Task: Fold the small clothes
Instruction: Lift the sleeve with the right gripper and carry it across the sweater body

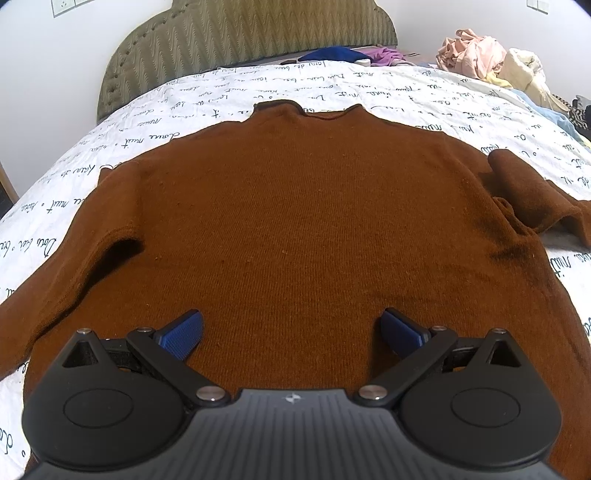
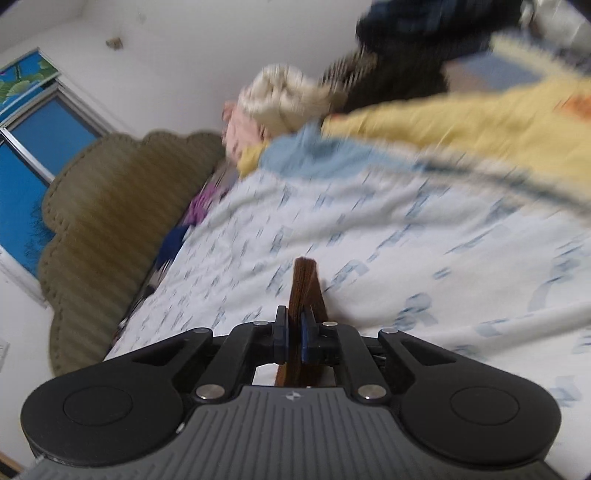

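Note:
A brown knit sweater point(image 1: 295, 206) lies flat on the bed, collar at the far end, both sleeves spread to the sides. My left gripper point(image 1: 291, 332) hovers over the sweater's lower part with its blue pads point(image 1: 184, 332) wide apart and nothing between them. In the blurred right wrist view, my right gripper point(image 2: 294, 332) is shut on a thin fold of the brown sweater fabric point(image 2: 303, 284), which sticks up past the fingertips above the sheet.
The bed has a white sheet with script print point(image 1: 369, 88) and an olive padded headboard point(image 1: 236, 33). A heap of loose clothes point(image 1: 491, 59) sits at the far right corner, and it shows as yellow, blue and cream garments point(image 2: 443, 125) in the right wrist view. Blue and purple clothes point(image 1: 343, 55) lie by the headboard.

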Demonstrator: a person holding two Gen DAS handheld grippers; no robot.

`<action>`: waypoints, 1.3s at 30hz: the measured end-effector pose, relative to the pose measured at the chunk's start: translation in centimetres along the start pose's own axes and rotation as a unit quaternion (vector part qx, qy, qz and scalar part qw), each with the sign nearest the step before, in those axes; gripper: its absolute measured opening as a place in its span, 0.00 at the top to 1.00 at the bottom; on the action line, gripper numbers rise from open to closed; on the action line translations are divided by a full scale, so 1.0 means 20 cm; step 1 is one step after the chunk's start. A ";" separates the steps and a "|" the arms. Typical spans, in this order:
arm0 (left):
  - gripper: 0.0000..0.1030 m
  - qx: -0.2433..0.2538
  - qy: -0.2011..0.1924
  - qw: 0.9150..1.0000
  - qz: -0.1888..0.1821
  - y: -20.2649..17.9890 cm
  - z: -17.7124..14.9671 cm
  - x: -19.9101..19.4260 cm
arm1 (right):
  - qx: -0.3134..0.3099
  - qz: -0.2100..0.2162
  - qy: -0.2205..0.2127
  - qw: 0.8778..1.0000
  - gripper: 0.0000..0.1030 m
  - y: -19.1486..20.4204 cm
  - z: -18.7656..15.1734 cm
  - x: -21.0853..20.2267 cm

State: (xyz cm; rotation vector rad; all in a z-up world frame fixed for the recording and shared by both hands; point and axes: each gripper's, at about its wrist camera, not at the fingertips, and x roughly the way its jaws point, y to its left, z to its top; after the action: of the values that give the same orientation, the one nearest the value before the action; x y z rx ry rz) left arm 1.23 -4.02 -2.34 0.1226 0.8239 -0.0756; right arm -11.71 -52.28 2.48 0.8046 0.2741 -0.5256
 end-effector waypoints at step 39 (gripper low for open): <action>0.00 -0.027 -0.027 0.999 0.015 0.18 0.03 -0.10 | -0.001 -0.005 -0.111 0.994 0.91 -0.05 0.19 -0.16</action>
State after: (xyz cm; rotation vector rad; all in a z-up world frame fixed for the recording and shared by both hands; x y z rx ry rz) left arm 0.83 -0.41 -0.14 0.0821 0.7698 -0.0292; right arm -14.84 -54.67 5.80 0.7368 0.0725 -0.6184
